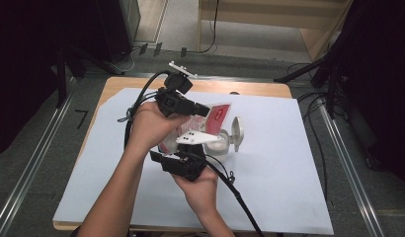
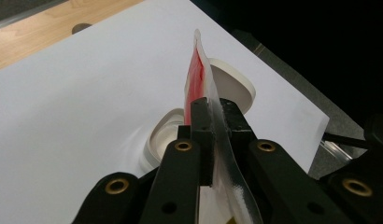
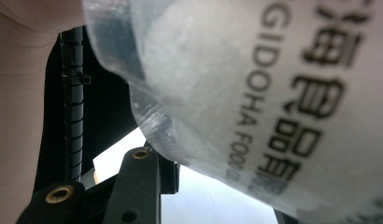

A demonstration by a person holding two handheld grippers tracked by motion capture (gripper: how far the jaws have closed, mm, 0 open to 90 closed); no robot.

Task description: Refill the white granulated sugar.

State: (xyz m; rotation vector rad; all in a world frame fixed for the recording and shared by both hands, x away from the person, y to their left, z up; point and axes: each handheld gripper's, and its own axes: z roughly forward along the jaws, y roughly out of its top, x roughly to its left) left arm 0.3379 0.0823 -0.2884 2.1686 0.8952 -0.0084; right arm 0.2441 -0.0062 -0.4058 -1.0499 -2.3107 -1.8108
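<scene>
I've got the left tongs (image 2: pixel 213 116) clamped on the red-and-clear pouch (image 2: pixel 199 79) just above the open white container (image 1: pixel 221 143); right tongs' (image 1: pixel 183 158) state I can't tell, so I'd steady the pouch before tipping.

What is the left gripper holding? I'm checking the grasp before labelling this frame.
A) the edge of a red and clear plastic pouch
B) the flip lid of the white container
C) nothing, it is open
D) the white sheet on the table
A: in the left gripper view the left gripper is clamped on the thin edge of the red and clear plastic pouch, above the open white container.
</scene>
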